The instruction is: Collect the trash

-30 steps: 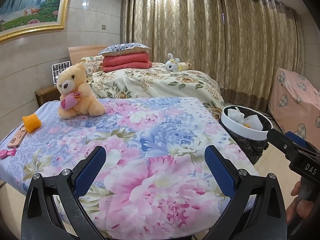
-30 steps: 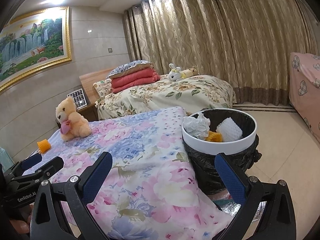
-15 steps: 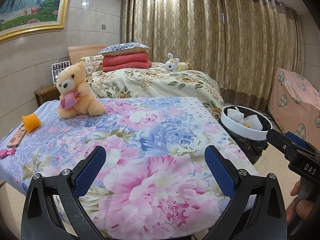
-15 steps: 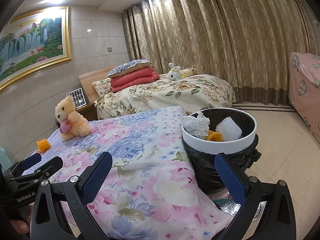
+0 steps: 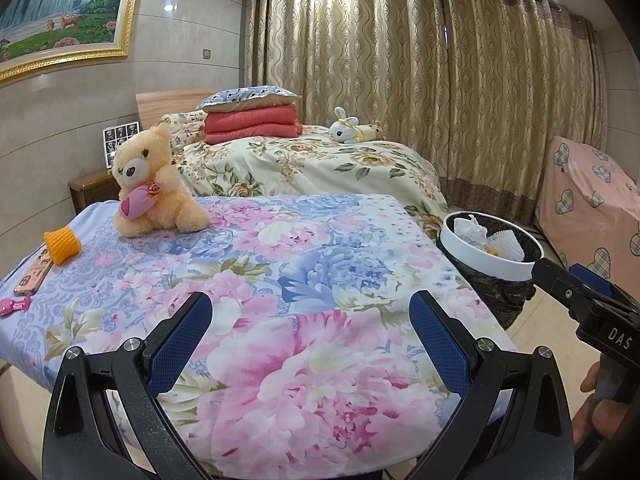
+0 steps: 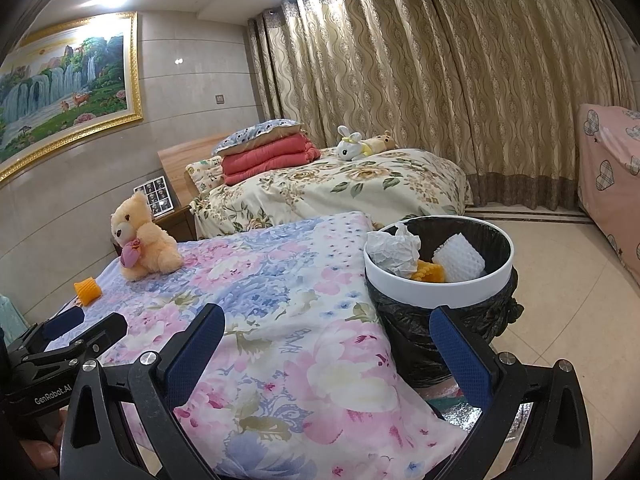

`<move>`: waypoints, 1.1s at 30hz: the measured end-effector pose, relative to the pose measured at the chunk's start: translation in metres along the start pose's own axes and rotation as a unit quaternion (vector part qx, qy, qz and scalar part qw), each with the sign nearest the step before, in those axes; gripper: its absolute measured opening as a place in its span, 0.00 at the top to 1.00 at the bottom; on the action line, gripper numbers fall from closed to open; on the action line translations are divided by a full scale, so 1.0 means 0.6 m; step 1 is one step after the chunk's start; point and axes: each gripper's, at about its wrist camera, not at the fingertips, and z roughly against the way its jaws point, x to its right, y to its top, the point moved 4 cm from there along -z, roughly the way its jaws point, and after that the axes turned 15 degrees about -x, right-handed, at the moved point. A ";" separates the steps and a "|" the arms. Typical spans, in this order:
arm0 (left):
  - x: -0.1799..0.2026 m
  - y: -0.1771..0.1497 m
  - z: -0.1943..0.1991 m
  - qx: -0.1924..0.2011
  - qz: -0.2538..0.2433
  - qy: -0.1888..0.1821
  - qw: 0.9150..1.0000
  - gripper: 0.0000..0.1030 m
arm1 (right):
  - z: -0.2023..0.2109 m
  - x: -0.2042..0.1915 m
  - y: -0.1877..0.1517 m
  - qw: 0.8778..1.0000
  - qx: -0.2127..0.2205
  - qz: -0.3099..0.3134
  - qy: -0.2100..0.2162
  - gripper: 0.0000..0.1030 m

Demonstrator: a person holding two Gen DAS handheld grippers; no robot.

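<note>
grippers both hovered over the near edge of the floral bedspread [image 5: 304, 264], nothing held. left gripper [image 5: 310, 334] spread wide, blue pads [image 5: 180, 340] well apart, pointed across the bed. right gripper [image 6: 326, 346] also spread wide, aimed between the bed corner and the trash bin [image 6: 440, 300].

bin stood on the tile floor just beside the bed's right corner, black liner, white rim. already held crumpled paper [image 6: 394, 250], a white foam net [image 6: 458, 258] and an orange foam net [image 6: 430, 272].

another orange foam net [image 5: 62, 246] still lay on the far left of the bedspread, near a teddy bear [image 5: 154, 184], with a phone [image 5: 34, 276] just beside it and a pink toy [image 5: 14, 306] at the left edge.
</note>
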 end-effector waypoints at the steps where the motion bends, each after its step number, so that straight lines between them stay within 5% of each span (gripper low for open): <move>1: 0.000 0.000 0.000 0.000 0.000 0.000 1.000 0.02 | 0.000 0.000 0.000 1.000 0.000 0.000 0.000 0.00; 33: -0.002 -0.002 -0.013 -0.010 0.005 -0.006 1.000 0.02 | -0.006 -0.011 0.000 1.000 -0.010 0.000 0.000 0.00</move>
